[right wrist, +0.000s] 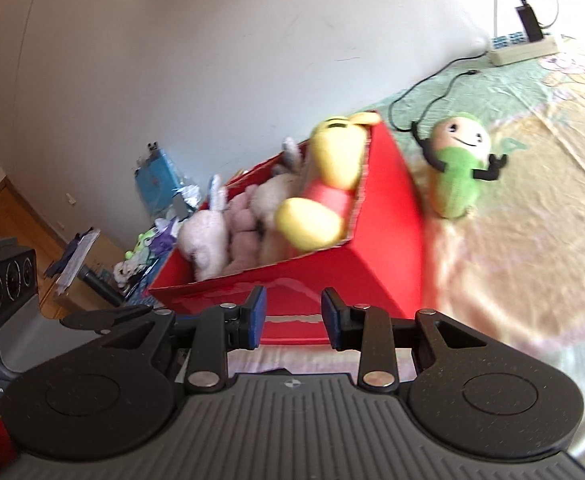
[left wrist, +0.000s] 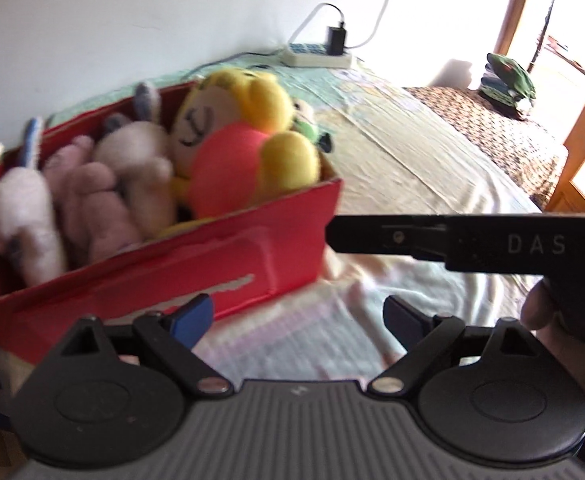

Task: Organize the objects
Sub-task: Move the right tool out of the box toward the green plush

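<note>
A red cardboard box (left wrist: 228, 256) (right wrist: 388, 216) sits on the bed and holds several plush toys: a yellow bear in a red shirt (left wrist: 244, 148) (right wrist: 328, 188), pale pink and white rabbits (left wrist: 92, 188) (right wrist: 220, 232). A green plush with a smiling face (right wrist: 456, 168) lies on the bed to the right of the box, outside it. My left gripper (left wrist: 296, 320) is open and empty, just in front of the box. My right gripper (right wrist: 292, 316) is open and empty, close to the box's near wall.
A white power strip with a black charger and cables (left wrist: 316, 54) (right wrist: 524, 46) lies at the wall. Folded green clothes (left wrist: 508, 84) sit at the bed's far end. A cluttered low table with a blue packet (right wrist: 156, 180) stands left of the bed.
</note>
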Available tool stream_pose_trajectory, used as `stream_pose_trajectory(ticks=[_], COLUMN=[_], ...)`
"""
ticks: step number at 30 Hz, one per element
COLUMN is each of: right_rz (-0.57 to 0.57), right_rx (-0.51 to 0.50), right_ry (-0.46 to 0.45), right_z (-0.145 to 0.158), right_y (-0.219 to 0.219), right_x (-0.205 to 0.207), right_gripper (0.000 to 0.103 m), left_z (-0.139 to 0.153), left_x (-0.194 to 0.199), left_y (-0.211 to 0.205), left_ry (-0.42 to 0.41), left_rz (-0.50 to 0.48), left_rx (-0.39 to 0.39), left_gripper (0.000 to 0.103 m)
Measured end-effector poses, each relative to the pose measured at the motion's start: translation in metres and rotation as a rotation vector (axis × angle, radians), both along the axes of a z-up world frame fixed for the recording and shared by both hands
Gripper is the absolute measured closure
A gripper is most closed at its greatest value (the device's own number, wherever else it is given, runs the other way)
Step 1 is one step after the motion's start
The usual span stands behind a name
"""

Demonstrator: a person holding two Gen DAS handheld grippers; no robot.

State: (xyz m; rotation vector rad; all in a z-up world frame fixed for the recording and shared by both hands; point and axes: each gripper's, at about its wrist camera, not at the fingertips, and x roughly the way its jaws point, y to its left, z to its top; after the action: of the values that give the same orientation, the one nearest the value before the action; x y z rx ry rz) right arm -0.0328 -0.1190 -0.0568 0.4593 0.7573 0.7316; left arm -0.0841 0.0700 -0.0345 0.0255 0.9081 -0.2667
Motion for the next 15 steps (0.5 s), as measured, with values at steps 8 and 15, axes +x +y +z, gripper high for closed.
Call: stream_pose_trajectory(ticks=[8, 15], right_rz=[-0.112, -0.190], right_rx=[0.009, 0.045], right_ry=[0.087, 0.168], right_z=[-0.019, -0.038], right_y=[-0.044, -0.087], right_x=[0.012, 0.036], right_gripper=[0.069, 0.069], left_z=[-0.018, -0.031], left_x=[0.017, 0.031], left_y=[-0.045, -0.098], left_ry=[0.064, 0.074], left_rz=[-0.086, -0.150], left_rx=[-0.017, 0.025], left_gripper=[0.021, 0.027])
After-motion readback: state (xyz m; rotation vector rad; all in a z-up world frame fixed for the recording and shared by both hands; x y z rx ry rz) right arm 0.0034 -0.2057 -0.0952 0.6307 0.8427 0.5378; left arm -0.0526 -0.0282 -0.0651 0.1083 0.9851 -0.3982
